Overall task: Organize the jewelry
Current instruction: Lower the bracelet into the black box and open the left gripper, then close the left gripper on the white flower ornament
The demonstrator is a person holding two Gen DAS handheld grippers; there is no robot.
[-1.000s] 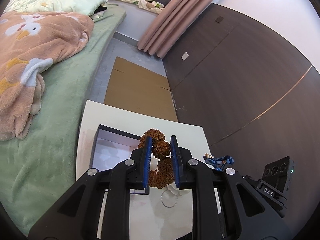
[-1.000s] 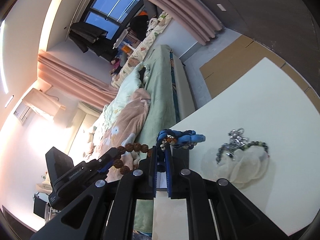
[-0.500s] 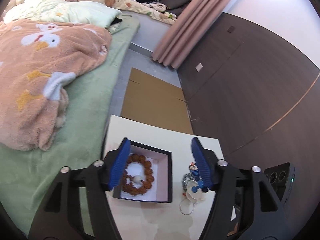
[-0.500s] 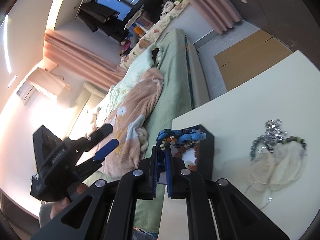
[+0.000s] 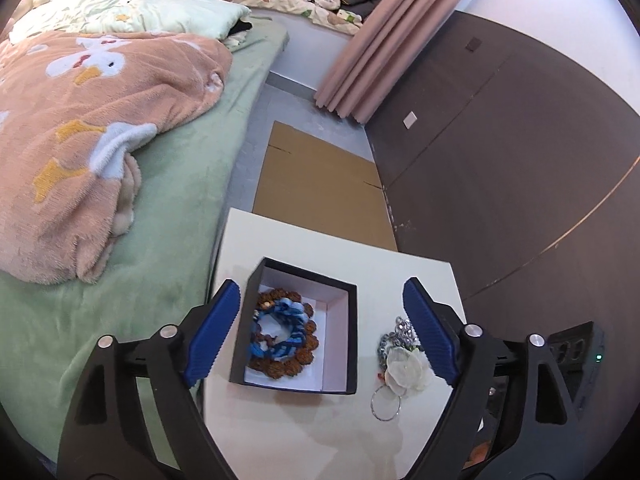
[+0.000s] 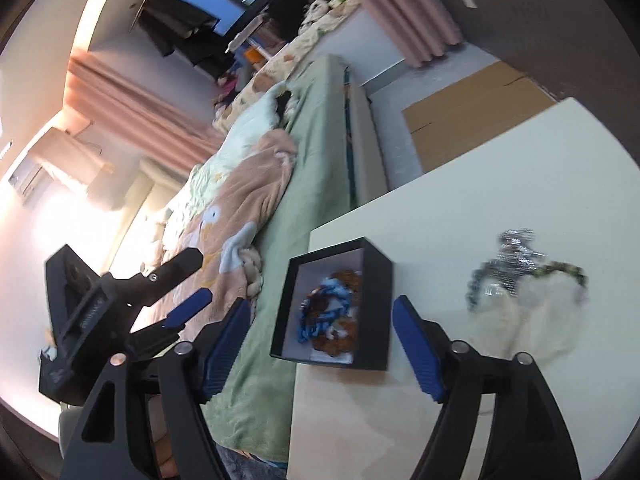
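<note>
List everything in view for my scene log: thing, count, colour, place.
box: 1, black with white lining, on table near bed side
brown bead bracelet: 1, brown, inside box
blue bracelet: 1, blue, inside box atop brown one
jewelry pile: 1 cluster, silver, white, green beads, on table beside box
table: 1, white
bed: 1, green sheet
blanket: 1, peach
cardboard: 1, brown, floor
left gripper: 1, open
right gripper: 1, open
</note>
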